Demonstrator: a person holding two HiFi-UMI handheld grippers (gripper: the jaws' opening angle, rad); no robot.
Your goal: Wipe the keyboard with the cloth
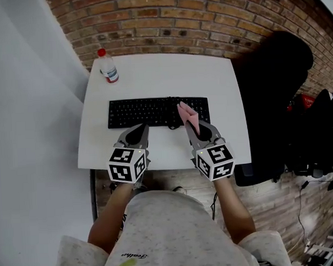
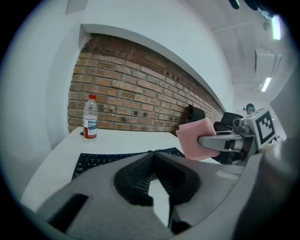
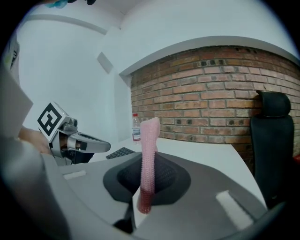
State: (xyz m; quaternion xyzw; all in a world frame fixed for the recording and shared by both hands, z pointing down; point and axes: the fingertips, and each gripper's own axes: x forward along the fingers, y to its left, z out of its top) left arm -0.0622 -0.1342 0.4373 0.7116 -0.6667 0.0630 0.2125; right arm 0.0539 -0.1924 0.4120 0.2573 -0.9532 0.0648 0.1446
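Right gripper (image 1: 189, 125) is clenched on the pink cloth (image 1: 187, 114), held upright above the keyboard's (image 1: 149, 112) right part. Left gripper (image 1: 143, 127), jaws together and empty, hovers at the keyboard's near edge on the table (image 1: 164, 74)

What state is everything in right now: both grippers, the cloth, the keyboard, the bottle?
Left gripper: jaws together, nothing between them.
Right gripper: shut on the cloth.
Cloth: pink, pinched edge-on, sticking up from the jaws, not spread on the keys.
Keyboard: flat on the white table, uncovered.
Bottle: upright, red cap on, at the table's far left corner.
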